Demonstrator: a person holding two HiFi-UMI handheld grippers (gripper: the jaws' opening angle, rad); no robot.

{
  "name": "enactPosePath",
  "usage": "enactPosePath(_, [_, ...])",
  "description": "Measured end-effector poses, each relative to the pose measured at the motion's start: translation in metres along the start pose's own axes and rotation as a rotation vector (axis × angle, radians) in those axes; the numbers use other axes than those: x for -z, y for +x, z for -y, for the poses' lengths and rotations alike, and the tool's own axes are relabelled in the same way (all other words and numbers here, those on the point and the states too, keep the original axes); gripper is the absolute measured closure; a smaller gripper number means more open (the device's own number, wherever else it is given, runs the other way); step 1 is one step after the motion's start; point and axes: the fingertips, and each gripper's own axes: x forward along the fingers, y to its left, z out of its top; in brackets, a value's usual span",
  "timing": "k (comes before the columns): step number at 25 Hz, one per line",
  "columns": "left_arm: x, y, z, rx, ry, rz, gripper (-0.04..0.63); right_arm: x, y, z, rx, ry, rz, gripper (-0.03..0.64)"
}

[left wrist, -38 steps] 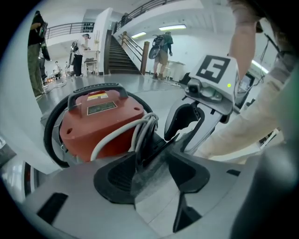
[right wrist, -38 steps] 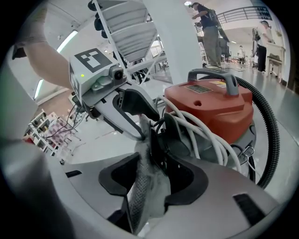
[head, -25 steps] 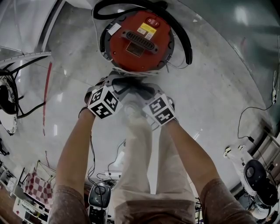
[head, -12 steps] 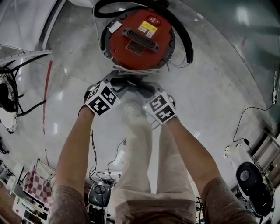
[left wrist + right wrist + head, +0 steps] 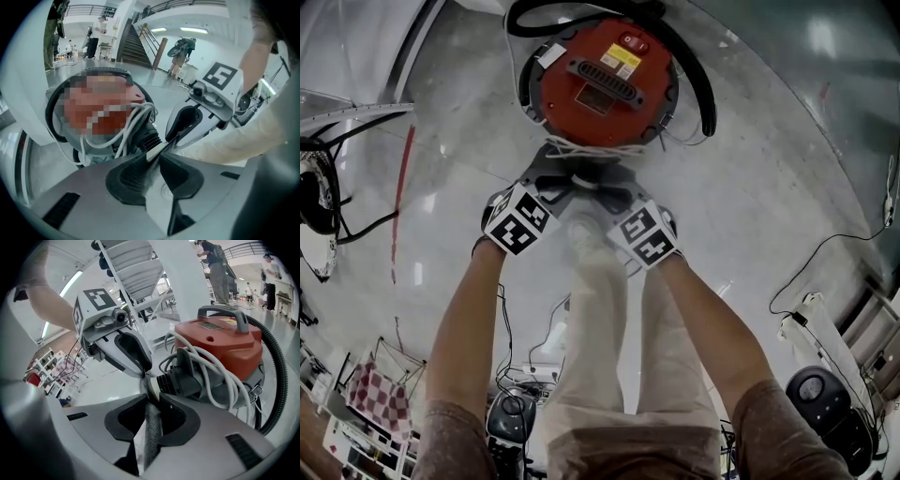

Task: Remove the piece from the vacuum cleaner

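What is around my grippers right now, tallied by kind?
red vacuum cleaner: 1
black hose: 1
white cord: 1
pale piece, pinched by both: 1
grippers: 2, left gripper and right gripper
Total: 6

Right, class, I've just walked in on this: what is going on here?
A person stands over a red vacuum cleaner on the floor, with a tool in each hand. The left tool and the right tool meet at its black ribbed socket. Their jaws have just been closing on a thin pale piece there. It does not look pulled free yet.
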Motion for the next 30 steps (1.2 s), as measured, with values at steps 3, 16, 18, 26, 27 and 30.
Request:
enactPosePath(3, [0.002, -0.002, 0.002, -0.005, -0.007, 0.001, 0.508, 0.001, -0.001, -0.003, 0.004, 0.009, 0.006, 0.554])
enactPosePath(16, [0.006, -0.004, 0.007, -0.013, -0.048, -0.015, 0.508, 0.003, -0.002, -0.007, -0.016, 0.000, 0.008, 0.551])
enactPosePath(18, [0.007, -0.004, 0.008, -0.011, -0.053, -0.021, 0.508, 0.004, -0.002, -0.008, -0.026, -0.002, 0.008, 0.551])
enactPosePath(26, [0.008, -0.003, 0.011, -0.011, -0.081, -0.031, 0.508, 0.008, -0.001, -0.009, -0.064, 0.054, 0.011, 0.546])
enactPosePath(27, [0.010, -0.003, 0.011, -0.011, -0.090, -0.031, 0.508, 0.009, 0.000, -0.010, -0.069, 0.060, 0.011, 0.546])
enactPosePath(30, [0.012, -0.003, 0.012, -0.011, -0.103, -0.030, 0.506, 0.011, 0.001, -0.013, -0.077, 0.063, 0.013, 0.546])
